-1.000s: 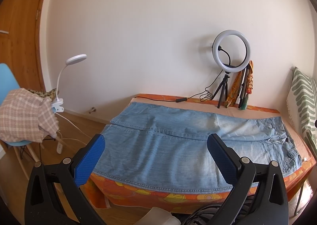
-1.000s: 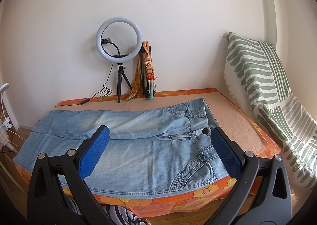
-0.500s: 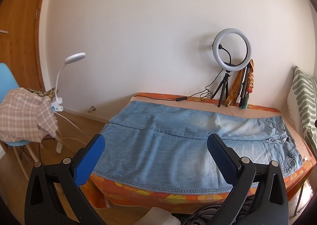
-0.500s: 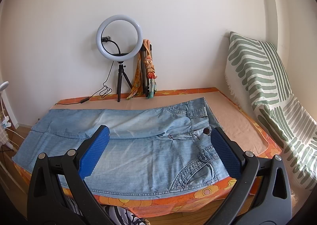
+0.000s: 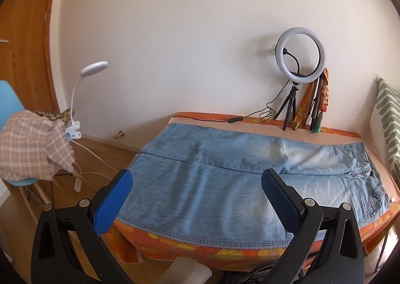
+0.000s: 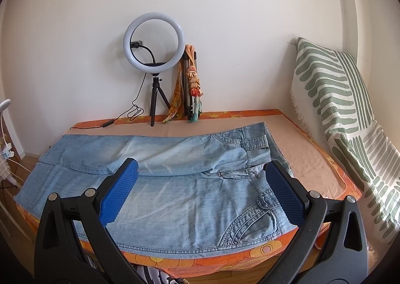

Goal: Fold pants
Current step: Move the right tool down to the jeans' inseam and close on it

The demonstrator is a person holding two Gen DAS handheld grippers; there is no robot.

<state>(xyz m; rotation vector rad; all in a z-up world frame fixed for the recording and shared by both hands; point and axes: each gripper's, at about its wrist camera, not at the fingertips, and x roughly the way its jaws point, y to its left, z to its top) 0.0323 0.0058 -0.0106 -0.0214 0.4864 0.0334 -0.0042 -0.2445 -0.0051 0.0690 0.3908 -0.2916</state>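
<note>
Light blue jeans (image 5: 225,174) lie flat across an orange-covered table (image 5: 190,249), legs to the left, waist to the right. They also show in the right wrist view (image 6: 180,184), with the waistband and pockets at the right. My left gripper (image 5: 197,189) is open and empty, held above the near edge over the leg end. My right gripper (image 6: 200,181) is open and empty, held above the near edge over the waist end. Neither touches the cloth.
A ring light on a tripod (image 5: 297,68) and a cable stand at the table's back by the wall. A green striped cushion (image 6: 345,118) leans at the right. A white clip lamp (image 5: 82,93) and a chair with checked cloth (image 5: 30,144) stand at the left.
Both grippers have shifted slightly closer to the table and a little lower. The jeans have not moved and both grippers stay open.
</note>
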